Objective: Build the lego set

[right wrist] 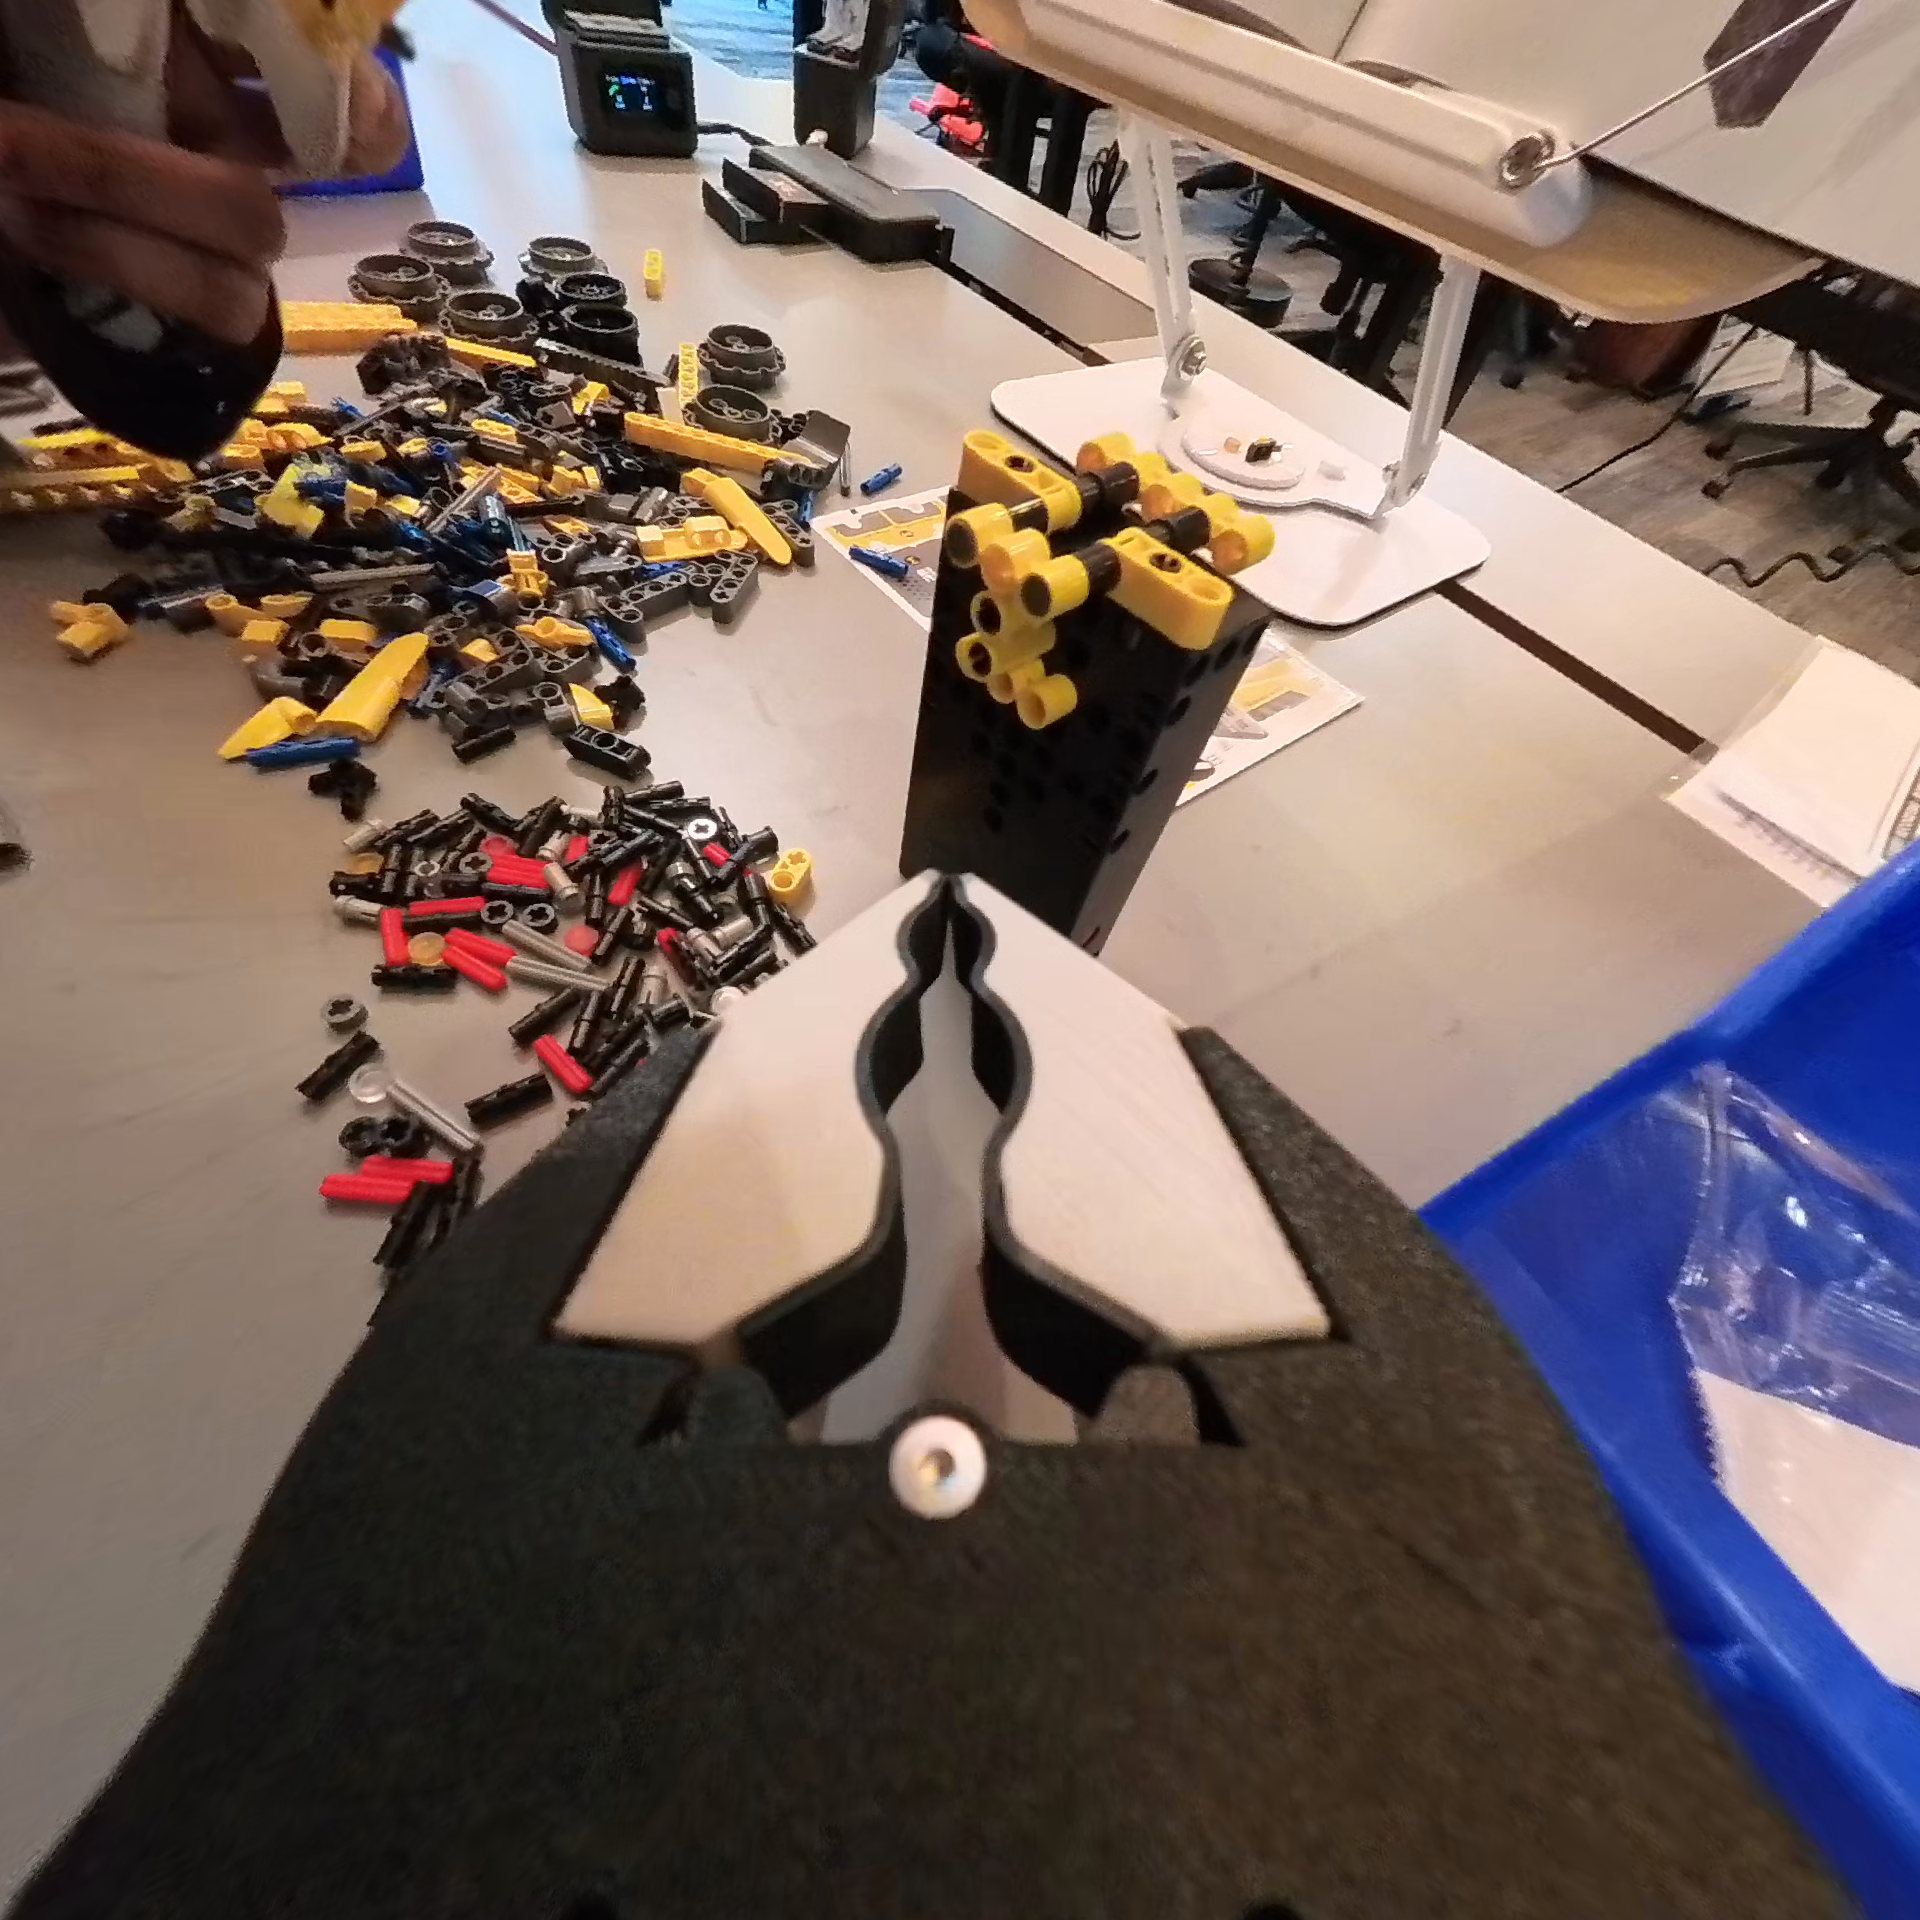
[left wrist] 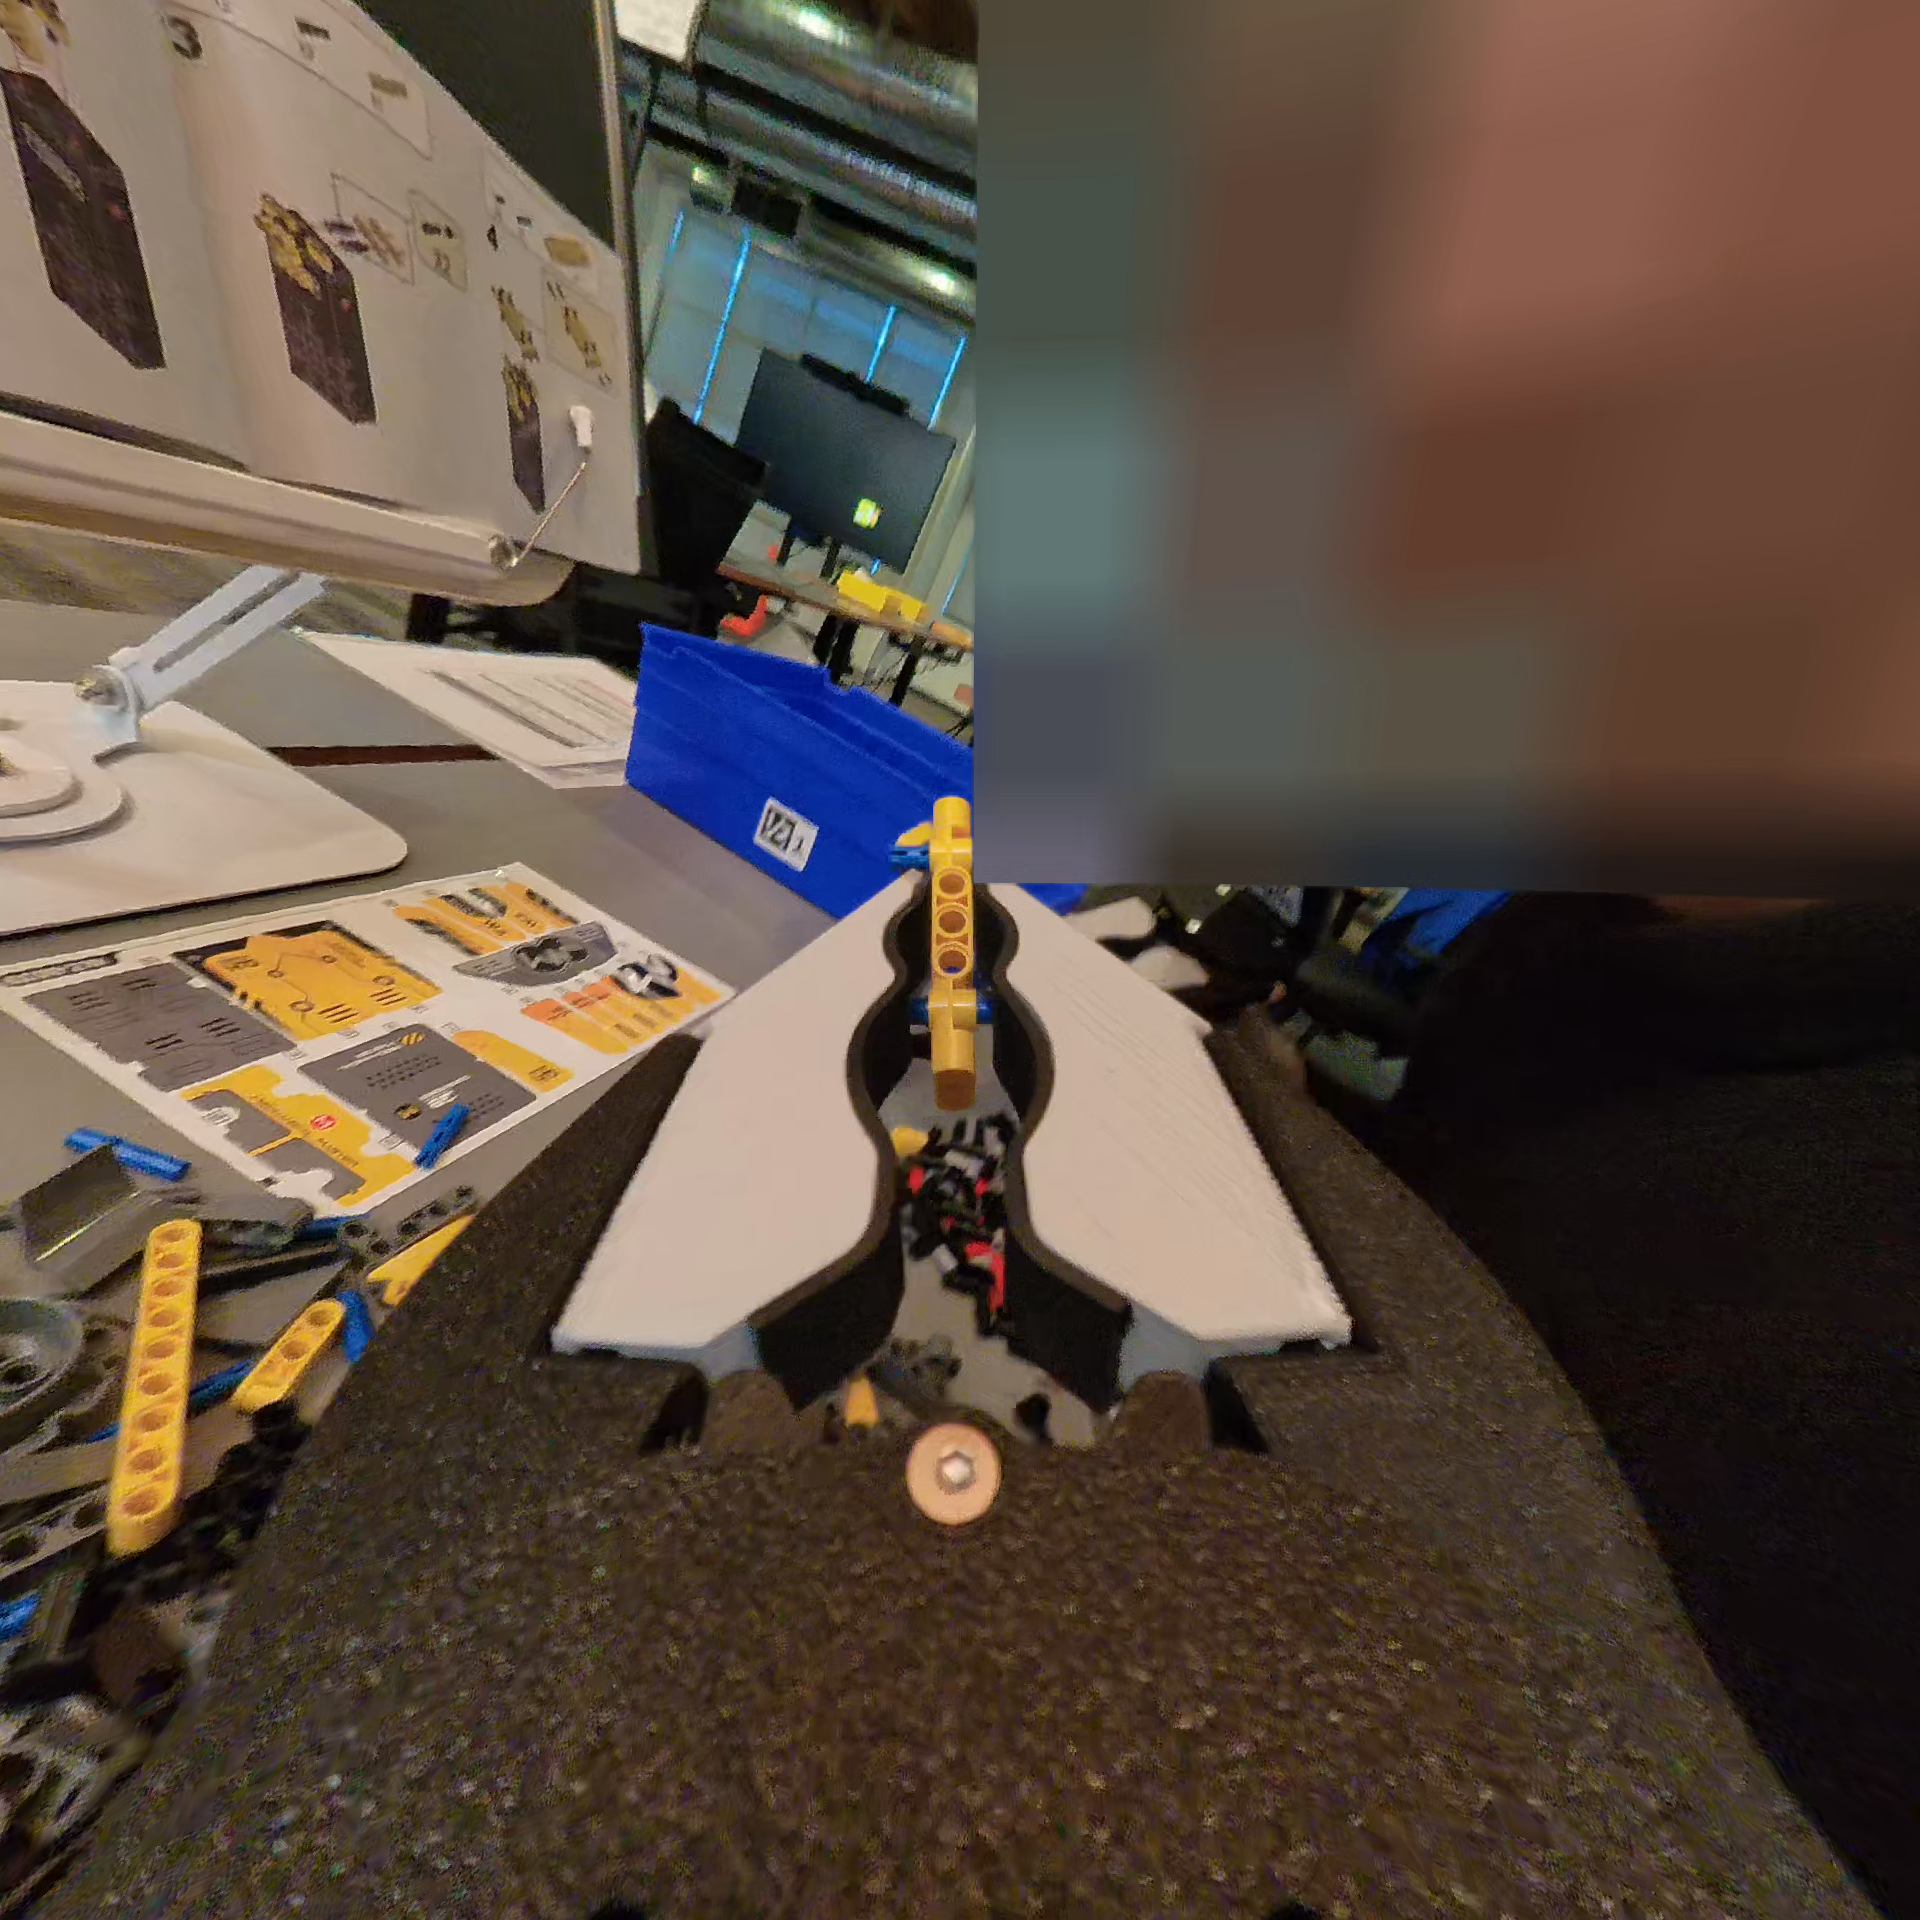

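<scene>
The left gripper pinches one yellow beam assembly upright between its tips. The right gripper has its tips together on nothing. At its 12 o'clock stands one black block carrying yellow connectors. Farther, at 10 o'clock, two piles: small pins, then mixed parts.

Block tower on table, parts pile left, bin right, stand behind.

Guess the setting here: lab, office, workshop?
Probably a shared lab or office workspace: grey table strewn with loose building-toy parts, an instruction booklet on a stand, and a monitor on another desk behind.
</scene>
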`<state>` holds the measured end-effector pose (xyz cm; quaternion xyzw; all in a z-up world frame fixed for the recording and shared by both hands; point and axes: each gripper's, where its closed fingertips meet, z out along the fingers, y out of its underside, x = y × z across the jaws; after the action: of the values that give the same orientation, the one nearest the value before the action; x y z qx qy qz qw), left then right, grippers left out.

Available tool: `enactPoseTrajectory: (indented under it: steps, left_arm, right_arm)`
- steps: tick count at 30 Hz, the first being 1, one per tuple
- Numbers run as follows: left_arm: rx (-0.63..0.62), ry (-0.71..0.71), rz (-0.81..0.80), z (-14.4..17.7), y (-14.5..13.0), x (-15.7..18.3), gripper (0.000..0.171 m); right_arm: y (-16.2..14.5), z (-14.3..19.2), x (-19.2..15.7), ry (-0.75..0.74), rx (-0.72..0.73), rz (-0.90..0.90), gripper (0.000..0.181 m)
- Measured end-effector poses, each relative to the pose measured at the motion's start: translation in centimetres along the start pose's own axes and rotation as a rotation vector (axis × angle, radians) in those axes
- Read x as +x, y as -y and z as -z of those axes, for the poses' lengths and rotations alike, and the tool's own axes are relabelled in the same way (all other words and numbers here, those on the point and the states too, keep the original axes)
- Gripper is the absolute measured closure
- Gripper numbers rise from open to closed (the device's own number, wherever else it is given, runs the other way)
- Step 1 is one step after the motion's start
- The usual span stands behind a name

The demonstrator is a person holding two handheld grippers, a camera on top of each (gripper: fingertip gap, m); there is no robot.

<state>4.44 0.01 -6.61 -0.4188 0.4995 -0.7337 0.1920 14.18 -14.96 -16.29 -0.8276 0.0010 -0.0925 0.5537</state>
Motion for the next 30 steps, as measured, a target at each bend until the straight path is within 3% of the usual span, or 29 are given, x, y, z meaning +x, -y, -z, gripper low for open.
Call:
enactPoseTrajectory:
  steps: [3,10,16,20,30]
  left_arm:
    - [-0.067,0.038,-0.066,0.2,-1.1,-0.3,0.164]
    - [-0.015,-0.077,-0.076,0.4,-0.3,2.9,0.164]
    - [-0.098,-0.133,-0.113,-1.1,-2.9,5.0,0.164]
    - [-0.139,-0.153,-0.176,-1.7,-4.0,6.5,0.164]
    - [-0.157,-0.127,-0.254,-2.0,-4.9,7.1,0.164]
  right_arm:
    - [0.2,0.3,0.3,-0.012,0.012,-0.006,0.181]
    - [0.8,1.0,1.4,-0.068,0.044,-0.003,0.181]
    - [0.3,1.5,2.7,-0.108,0.062,-0.102,0.181]
    - [0.0,2.2,3.4,-0.179,0.051,-0.071,0.181]
    - [0.5,3.8,1.8,-0.263,0.101,-0.065,0.181]
